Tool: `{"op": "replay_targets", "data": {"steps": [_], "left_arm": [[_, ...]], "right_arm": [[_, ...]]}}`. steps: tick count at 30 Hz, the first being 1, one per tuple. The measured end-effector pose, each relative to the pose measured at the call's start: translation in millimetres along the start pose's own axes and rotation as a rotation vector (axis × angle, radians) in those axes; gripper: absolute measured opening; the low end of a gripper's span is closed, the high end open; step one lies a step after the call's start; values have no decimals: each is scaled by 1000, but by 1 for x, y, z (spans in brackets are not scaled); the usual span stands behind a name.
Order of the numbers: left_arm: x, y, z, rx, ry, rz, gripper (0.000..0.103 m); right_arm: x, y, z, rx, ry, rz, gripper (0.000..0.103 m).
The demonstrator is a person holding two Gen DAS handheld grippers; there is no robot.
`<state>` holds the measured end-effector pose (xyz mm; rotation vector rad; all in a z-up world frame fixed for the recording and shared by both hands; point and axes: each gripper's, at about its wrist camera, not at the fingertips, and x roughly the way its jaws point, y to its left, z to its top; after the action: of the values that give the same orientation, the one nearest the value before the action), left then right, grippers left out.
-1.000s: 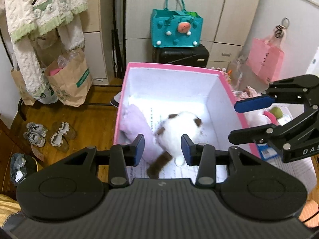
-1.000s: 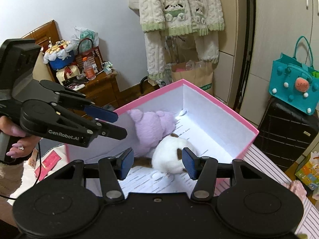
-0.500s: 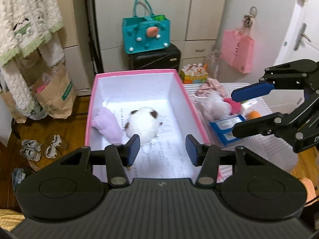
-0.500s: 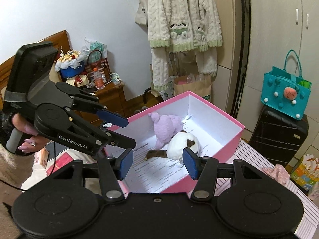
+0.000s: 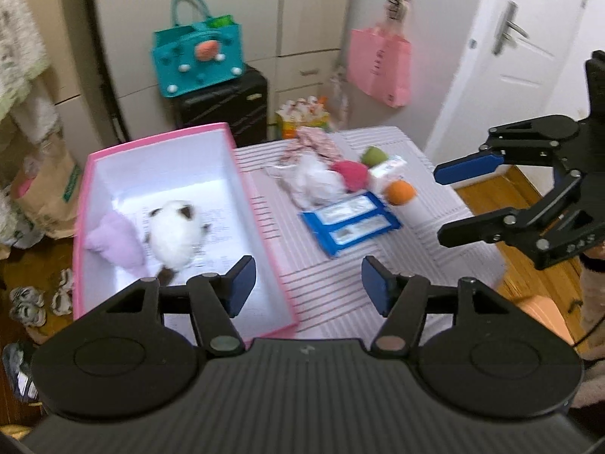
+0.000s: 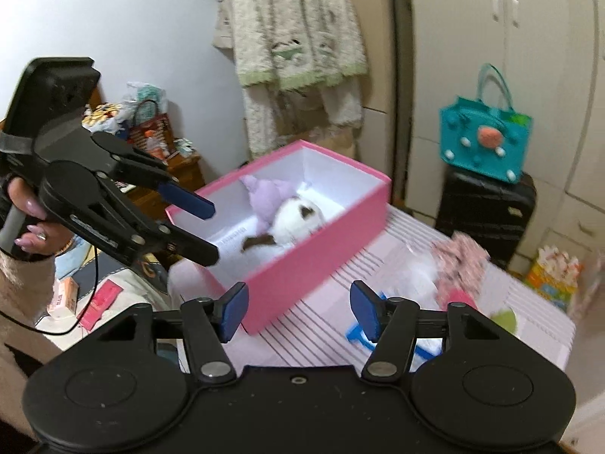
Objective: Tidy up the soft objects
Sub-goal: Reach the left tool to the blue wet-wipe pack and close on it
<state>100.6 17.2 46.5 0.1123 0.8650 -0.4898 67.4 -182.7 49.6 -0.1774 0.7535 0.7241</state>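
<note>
A pink box (image 5: 261,227) stands on the left of the striped table (image 5: 340,287). Inside it lie a purple plush (image 5: 117,242) and a white-and-brown plush (image 5: 174,234). Right of the box is a heap: a white fluffy toy (image 5: 314,181), a pink soft thing (image 5: 351,174), a green ball (image 5: 372,156), an orange ball (image 5: 401,192) and a floral cloth (image 5: 314,145). My left gripper (image 5: 308,283) hovers over the box's near right corner, jaws opening, nothing between them. My right gripper (image 6: 298,310) hangs over the table's right side, jaws also opening and empty.
Blue packets (image 5: 351,223) and a small white carton (image 5: 389,168) lie by the heap. Behind the table stand a black suitcase (image 5: 223,106) with a teal bag (image 5: 196,60). A pink bag (image 5: 378,64) hangs by the door. Shoes (image 5: 26,302) lie on the floor at left.
Both grippers have drawn back and up from inside the box and swung right toward the table. Their jaws stand wider. The white-and-brown plush stays in the box.
</note>
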Motion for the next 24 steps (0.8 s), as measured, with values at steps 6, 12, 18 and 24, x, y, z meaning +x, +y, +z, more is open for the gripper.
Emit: {"op": "replay_targets", "data": {"steps": [6,12,18,24], "left_arm": [[19,-35,8,60,44,-55,63],[39,-60,19,89,82,-107,70],[71,-74,28,69,114,-166,70],[109,-78,28,21,108,-173,69]], "right_arm": [[-14,-24,-32,64,27,-36,68],[-19,-39,-52,84,40,-36,71],[-6,-60,-68,90,25,-6,73],[17,-83,-89,57,-24,-11,73]]}}
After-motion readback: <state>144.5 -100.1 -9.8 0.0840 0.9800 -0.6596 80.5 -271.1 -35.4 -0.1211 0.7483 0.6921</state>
